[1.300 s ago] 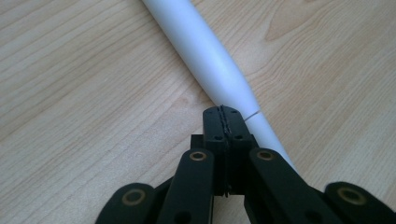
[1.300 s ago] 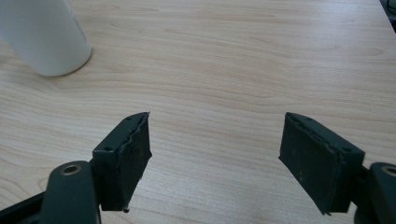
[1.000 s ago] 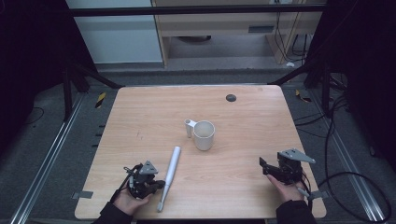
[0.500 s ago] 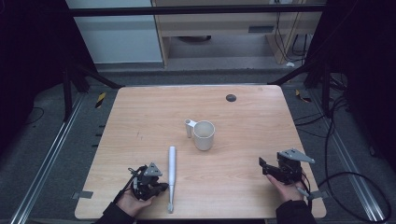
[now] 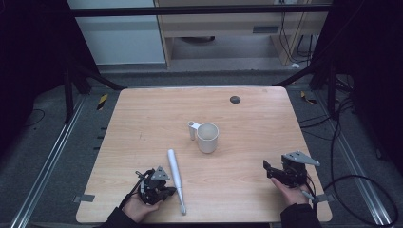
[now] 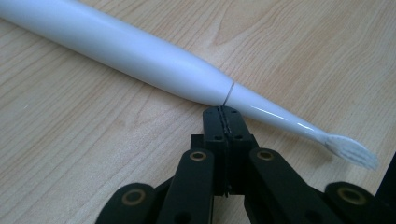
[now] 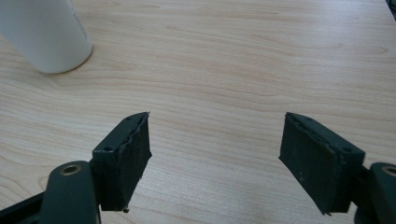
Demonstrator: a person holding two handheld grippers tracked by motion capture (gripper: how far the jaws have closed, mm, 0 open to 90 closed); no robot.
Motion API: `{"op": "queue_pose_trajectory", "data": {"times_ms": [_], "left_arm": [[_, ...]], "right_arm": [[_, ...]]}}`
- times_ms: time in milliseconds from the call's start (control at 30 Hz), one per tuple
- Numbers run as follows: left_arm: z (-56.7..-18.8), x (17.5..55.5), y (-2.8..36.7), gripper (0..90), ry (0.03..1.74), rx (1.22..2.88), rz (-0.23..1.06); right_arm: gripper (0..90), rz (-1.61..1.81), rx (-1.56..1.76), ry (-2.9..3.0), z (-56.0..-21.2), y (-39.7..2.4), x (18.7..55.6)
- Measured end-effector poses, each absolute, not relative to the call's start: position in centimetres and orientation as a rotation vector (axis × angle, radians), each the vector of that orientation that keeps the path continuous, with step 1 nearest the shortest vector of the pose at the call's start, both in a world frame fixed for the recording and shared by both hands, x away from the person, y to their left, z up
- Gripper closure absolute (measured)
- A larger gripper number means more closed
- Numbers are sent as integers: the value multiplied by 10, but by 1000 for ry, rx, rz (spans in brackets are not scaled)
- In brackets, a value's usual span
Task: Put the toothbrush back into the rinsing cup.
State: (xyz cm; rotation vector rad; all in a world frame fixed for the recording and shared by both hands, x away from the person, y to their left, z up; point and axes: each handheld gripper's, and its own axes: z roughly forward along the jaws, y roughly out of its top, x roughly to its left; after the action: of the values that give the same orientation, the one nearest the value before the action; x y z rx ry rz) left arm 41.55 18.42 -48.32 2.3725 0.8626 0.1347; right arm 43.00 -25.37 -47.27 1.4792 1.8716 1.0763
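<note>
The toothbrush [image 5: 175, 179] lies flat on the tabletop [image 5: 142, 118], apart from the cup [image 5: 207, 137], so nothing looks done yet. The left claw [image 6: 223, 116] is fully closed and empty, its tips against the brush's neck. The right claw [image 7: 215, 158] gapes wide, empty, near the cup. Grasping and placing remain.

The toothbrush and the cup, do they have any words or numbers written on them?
None: the white electric toothbrush and the white plastic cup with a handle are both plain, and the light wooden table bears no label or sign either.
</note>
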Motion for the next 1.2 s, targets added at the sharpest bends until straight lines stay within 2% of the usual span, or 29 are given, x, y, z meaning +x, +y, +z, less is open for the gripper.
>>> {"op": "queue_pose_trajectory", "data": {"times_ms": [1033, 1200], "left_arm": [[-481, 417, 164, 897, 794, 2349, 176], [-470, 419, 168, 897, 783, 2312, 203]], "right_arm": [[243, 1070, 1472, 1881, -474, -252, 431], [243, 1071, 1473, 1879, -474, -253, 431]]}}
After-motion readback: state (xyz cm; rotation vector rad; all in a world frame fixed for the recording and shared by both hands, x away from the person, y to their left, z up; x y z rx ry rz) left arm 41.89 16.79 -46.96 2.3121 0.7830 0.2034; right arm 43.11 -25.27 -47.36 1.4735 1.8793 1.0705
